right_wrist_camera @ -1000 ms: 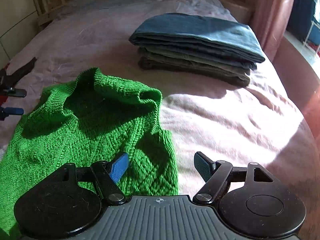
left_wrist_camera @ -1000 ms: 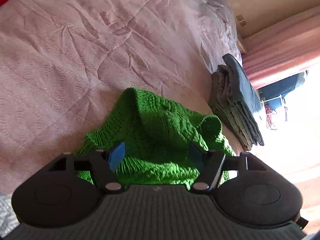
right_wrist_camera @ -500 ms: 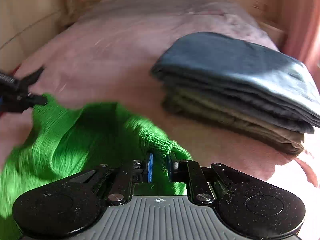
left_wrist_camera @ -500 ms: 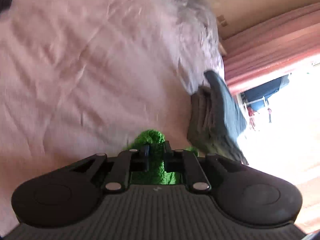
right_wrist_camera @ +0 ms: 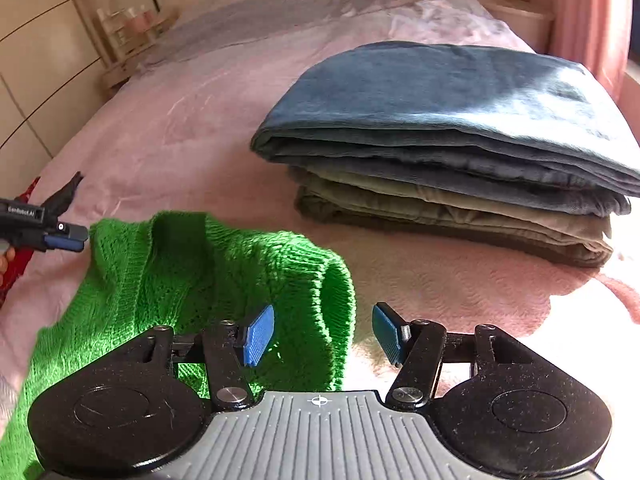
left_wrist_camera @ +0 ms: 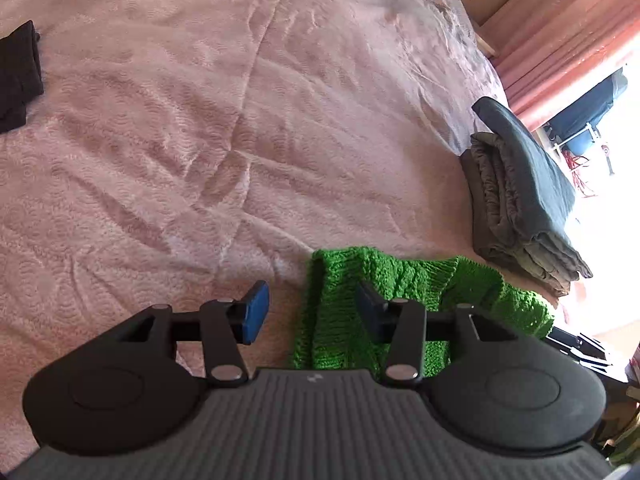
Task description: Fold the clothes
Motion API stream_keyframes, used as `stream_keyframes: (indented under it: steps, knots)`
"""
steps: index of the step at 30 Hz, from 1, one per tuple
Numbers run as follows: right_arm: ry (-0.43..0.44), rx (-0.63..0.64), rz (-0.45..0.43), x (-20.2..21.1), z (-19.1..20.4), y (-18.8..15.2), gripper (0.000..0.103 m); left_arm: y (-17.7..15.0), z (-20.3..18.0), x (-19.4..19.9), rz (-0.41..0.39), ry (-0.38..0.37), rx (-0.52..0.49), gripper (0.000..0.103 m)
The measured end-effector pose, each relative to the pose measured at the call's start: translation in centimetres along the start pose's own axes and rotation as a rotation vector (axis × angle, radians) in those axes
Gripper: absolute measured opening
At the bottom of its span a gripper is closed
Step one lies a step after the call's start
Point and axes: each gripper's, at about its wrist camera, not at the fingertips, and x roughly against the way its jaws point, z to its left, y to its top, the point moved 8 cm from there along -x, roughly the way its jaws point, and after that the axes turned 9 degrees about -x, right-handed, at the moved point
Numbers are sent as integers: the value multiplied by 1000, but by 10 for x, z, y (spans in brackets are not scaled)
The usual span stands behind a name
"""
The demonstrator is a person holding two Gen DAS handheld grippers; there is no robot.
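Observation:
A bright green knitted sweater [left_wrist_camera: 404,280] lies on the pink bedspread [left_wrist_camera: 200,140], its far edge doubled over. My left gripper [left_wrist_camera: 312,308] hangs just above that edge at the sweater's left side. Its jaws are opening; the knit lies by the right pad and neither pad presses it. In the right wrist view the sweater [right_wrist_camera: 180,276] fills the lower left. My right gripper [right_wrist_camera: 323,334] is over its rolled right edge, jaws opening, cloth loose between the blue pads. The left gripper [right_wrist_camera: 60,236] shows at the sweater's far left corner.
A stack of folded clothes [right_wrist_camera: 440,140], blue on top and olive below, sits on the bed just beyond the sweater, and shows at the right as a stack [left_wrist_camera: 520,200]. A dark garment [left_wrist_camera: 16,76] lies far left. Pink curtains [left_wrist_camera: 560,40] hang beyond the bed.
Both grippers stood open over the sweater, then shut on its edge and carried it toward the folded stack. Now both have opened and the doubled edge lies loose on the bed.

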Motion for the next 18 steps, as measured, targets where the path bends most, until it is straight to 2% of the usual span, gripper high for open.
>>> stream_keyframes:
  steps: [1, 2, 4, 6, 7, 9, 10, 12, 14, 16, 18]
  knots:
    - [7, 30, -4, -4, 4, 1, 59, 1, -3, 1, -6, 0, -24, 42]
    - [17, 65, -5, -10, 10, 3, 43, 2, -6, 1, -10, 2, -51, 42]
    - [64, 124, 10, -25, 19, 8, 4, 9, -15, -6, -10, 19, -120, 38]
    - [20, 56, -38, -40, 7, 24, 4, 18, -24, -17, -21, 42, -188, 36]
    - [-14, -61, -59, -47, -8, 33, 4, 23, -26, -20, -36, 53, -206, 37]
    - [-16, -330, -3, -63, -37, 35, 4, 29, -23, -25, -57, 80, -201, 38]
    - [1, -395, 36, -67, -42, 30, 10, 30, -20, -24, -67, 85, -185, 38]
    - [18, -386, 29, -56, -41, 25, 27, 31, -14, -18, -88, 72, -164, 42]
    - [-34, -261, -18, -35, -37, 20, 75, 28, -13, -8, -107, 51, -200, 47]
    - [-88, -71, -70, -17, -29, 18, 76, 23, -20, -5, -110, 55, -331, 53]
    - [-98, 110, -63, -12, -16, 17, 76, 19, -29, -5, -106, 71, -494, 55]
